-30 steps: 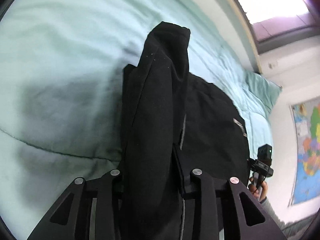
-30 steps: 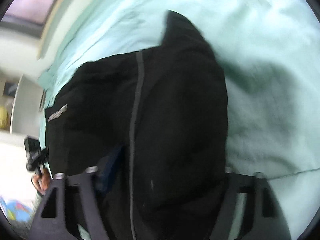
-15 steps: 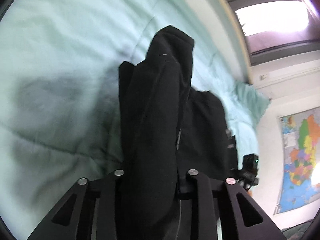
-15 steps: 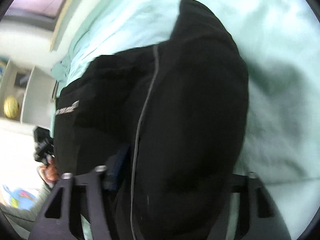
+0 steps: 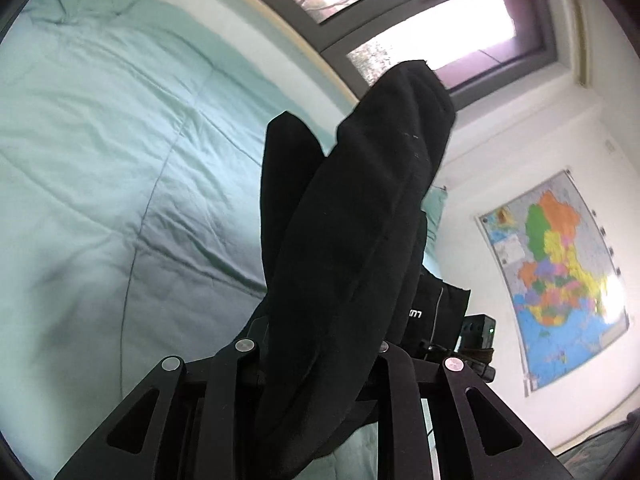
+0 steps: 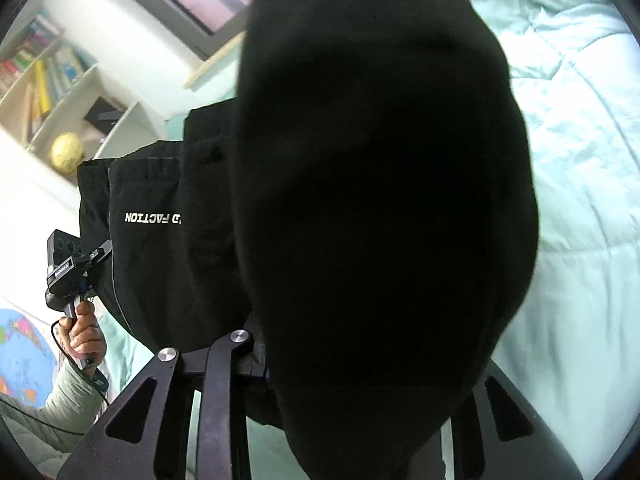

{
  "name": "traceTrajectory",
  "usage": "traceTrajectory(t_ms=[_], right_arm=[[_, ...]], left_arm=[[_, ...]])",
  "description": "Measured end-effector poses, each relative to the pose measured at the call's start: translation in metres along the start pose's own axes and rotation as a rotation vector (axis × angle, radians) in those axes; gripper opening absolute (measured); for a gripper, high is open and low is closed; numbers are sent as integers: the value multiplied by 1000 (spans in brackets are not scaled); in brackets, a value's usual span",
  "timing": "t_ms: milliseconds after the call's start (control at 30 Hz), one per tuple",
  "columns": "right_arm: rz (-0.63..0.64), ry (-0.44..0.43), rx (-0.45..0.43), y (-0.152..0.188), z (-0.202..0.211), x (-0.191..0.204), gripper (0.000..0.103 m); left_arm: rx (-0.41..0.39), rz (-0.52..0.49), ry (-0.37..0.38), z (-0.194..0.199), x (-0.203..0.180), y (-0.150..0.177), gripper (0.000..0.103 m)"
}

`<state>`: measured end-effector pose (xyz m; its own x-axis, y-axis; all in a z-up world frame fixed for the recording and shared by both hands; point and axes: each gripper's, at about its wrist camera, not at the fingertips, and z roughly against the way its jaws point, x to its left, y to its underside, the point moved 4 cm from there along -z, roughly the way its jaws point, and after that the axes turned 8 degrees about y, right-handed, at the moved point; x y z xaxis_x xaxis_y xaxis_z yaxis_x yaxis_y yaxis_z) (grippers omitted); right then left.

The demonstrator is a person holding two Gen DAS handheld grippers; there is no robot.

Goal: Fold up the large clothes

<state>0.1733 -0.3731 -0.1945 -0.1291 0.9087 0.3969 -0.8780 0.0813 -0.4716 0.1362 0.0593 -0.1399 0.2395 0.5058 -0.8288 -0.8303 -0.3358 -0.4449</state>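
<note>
A large black garment (image 5: 352,240) with white lettering (image 6: 154,218) hangs in the air between both grippers, above the pale green bedspread (image 5: 120,140). My left gripper (image 5: 316,364) is shut on a thick fold of it; the cloth bulges up and forward over the jaws. My right gripper (image 6: 352,364) is shut on another bunch of the same garment (image 6: 380,200), which fills most of the right wrist view and hides the right finger. The other gripper shows in each view: the right one (image 5: 476,340) and the left one (image 6: 70,276).
The bed fills the left of the left wrist view, with a pillow (image 5: 434,204) at its far end. A window (image 5: 460,28) and a wall map (image 5: 560,276) are behind. A bookshelf (image 6: 52,92) with a yellow ball (image 6: 66,150) stands by the bed.
Both grippers have risen and tilted up, lifting the black garment off the bed. It lay partly on the bedspread before; now it hangs clear, with window and walls in view.
</note>
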Motion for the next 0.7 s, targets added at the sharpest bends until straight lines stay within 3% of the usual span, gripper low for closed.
traceTrajectory(t_ms=[167,367,533,600,700], right_arm=[[0,22,68,46,15,26,36],[-55,60,232,105,-12,28,36],[-140,149,329,134,-57,11,38],[-197,175,317,132,-68,2,46],[-319,182,299,130,-72,-21,49]], left_arm=[[19,41,-24,39,-8,54,22],[85,168,-71,58,29,114,22],[136,317,-189,50,96,153,24],[101,375,-277,56,131,156,33],[81,492,-297,64,177,158,43]])
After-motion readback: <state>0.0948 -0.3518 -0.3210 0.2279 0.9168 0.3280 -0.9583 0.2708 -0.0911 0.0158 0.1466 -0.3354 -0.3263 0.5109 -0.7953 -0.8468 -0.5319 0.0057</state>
